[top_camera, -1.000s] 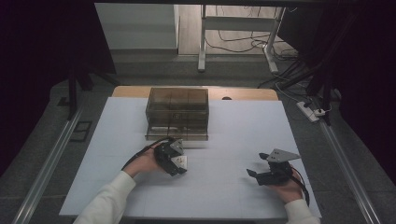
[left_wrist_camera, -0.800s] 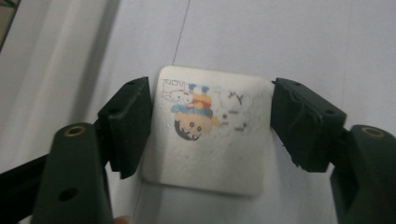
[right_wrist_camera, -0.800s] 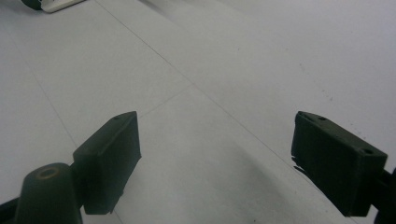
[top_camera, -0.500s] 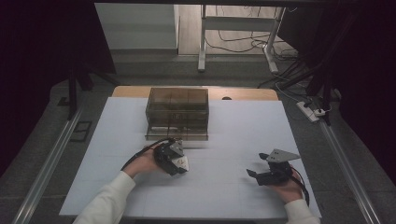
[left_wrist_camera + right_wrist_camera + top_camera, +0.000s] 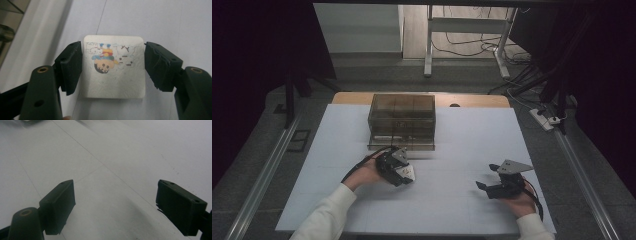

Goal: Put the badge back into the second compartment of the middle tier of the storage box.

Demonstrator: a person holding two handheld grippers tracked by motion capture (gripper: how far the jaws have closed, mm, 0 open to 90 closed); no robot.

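Observation:
A small white square card (image 5: 112, 72) with a colourful cartoon drawing lies on the white table sheet (image 5: 462, 135). My left gripper (image 5: 113, 50) is shut on it, with one black pad against each side edge. In the high view that gripper (image 5: 404, 174) and the card (image 5: 408, 173) sit at the front left, just in front of a dark see-through box (image 5: 402, 120). My right gripper (image 5: 486, 176) rests at the front right, held low over the sheet. Its jaws stand wide apart in the right gripper view (image 5: 116, 186), with only bare sheet between them.
The see-through box stands at the middle back of the table, and its corner (image 5: 7, 25) shows at the upper left of the left gripper view. A power strip (image 5: 546, 120) and cables lie on the floor to the right. Metal rails (image 5: 262, 175) run along both sides.

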